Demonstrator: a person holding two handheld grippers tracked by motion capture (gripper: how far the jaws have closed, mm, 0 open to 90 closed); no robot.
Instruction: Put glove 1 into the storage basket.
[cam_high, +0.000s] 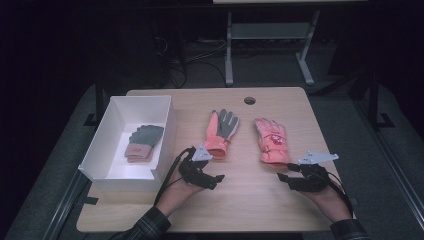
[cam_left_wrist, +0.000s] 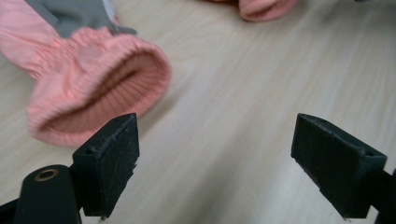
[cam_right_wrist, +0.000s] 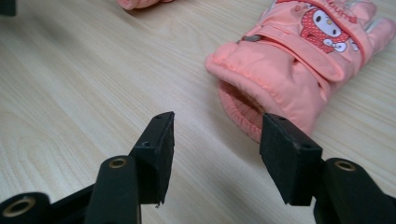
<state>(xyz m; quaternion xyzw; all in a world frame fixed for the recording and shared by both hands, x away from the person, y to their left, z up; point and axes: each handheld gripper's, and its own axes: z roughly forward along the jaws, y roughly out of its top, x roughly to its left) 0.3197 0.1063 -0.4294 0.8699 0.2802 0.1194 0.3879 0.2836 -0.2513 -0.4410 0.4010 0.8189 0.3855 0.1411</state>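
Two salmon-pink gloves lie side by side on the wooden table (cam_high: 250, 200). The left glove (cam_high: 220, 132) shows a grey palm, and its ribbed cuff (cam_left_wrist: 93, 79) lies just ahead of my left gripper (cam_left_wrist: 215, 154), left of the gap. That gripper (cam_high: 202, 167) stands wide open with nothing between its pads. The right glove (cam_high: 271, 140) has a cartoon patch on its back. Its cuff opening (cam_right_wrist: 247, 107) sits just beyond my right gripper (cam_right_wrist: 215, 149), behind the right pad. My right gripper (cam_high: 295, 175) is partly open over bare wood, gripping nothing.
A white open box (cam_high: 165, 135) stands at the table's left, with a grey and pink glove (cam_high: 142, 141) inside it. A cable hole (cam_high: 249, 100) sits near the far edge. Beyond the table are a desk frame (cam_high: 229, 50) and cables on the floor.
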